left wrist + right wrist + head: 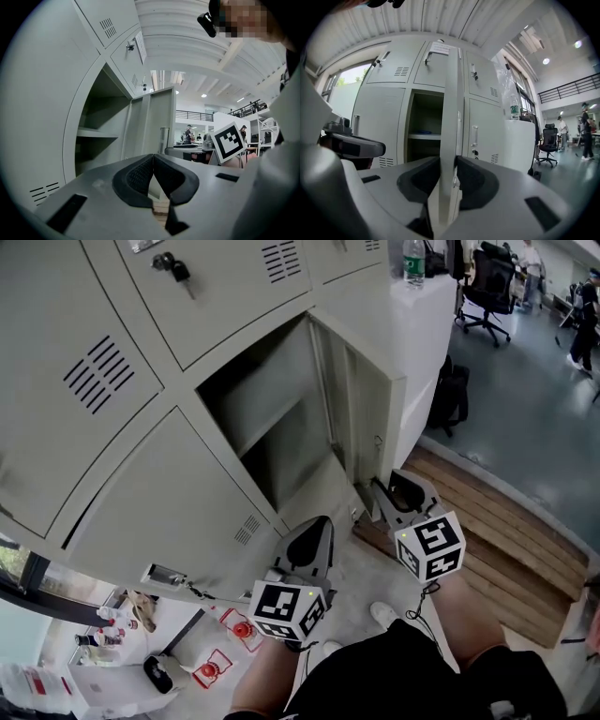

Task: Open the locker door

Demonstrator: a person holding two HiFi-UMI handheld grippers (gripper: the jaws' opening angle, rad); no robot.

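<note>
The locker door (pixel 361 399) stands swung out from its open compartment (pixel 272 427), edge-on to me. In the right gripper view the door's thin free edge (pixel 449 117) runs upright between the jaws, and my right gripper (pixel 448 173) is shut on it with a pad against each face. In the head view this right gripper (pixel 380 498) sits at the door's lower edge. My left gripper (pixel 314 535) hangs just left of it, in front of the opening and apart from the door. The left gripper (pixel 153 164) is shut with nothing in it. Its view shows the door (pixel 150 122) ahead.
Closed grey lockers surround the open one, and one has a key (pixel 173 268) in its lock. A shelf (pixel 424 137) crosses the open compartment. A wooden platform (pixel 497 521) lies to the right, an office chair (pixel 487 287) stands beyond it, and my shoe (pixel 382 615) is below.
</note>
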